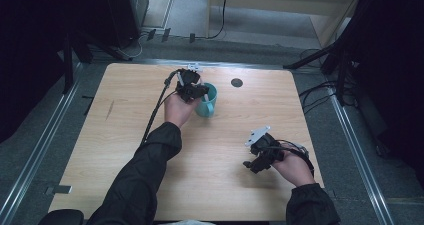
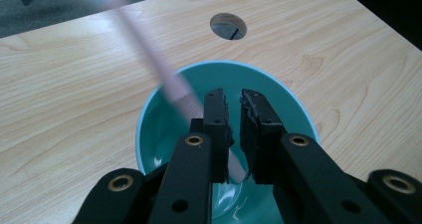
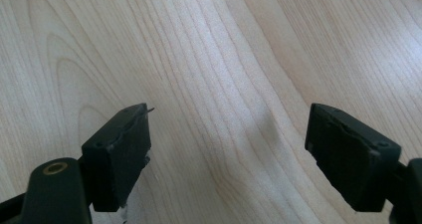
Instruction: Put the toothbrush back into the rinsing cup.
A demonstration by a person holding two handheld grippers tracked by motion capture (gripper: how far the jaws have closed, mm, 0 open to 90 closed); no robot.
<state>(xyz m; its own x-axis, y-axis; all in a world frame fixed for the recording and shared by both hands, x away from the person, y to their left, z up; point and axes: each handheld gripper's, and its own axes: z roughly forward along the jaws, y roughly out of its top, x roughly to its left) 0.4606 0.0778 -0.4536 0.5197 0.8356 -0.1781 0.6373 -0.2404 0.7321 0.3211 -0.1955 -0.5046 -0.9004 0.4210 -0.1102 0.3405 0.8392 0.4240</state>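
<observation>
Pink stick (image 2: 169,79) blurred above teal cup (image 2: 159,109).

Pale pink toothbrush (image 2: 169,79) leans tilted inside the upright teal cup (image 2: 154,129).

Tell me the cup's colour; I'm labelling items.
Teal cup, clearest in the left gripper view.

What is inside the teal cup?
A pale pink, thin toothbrush leans inside the teal cup, held between the left hand-held gripper's jaws. Those jaws cover its lower end and part of the bottom.
</observation>
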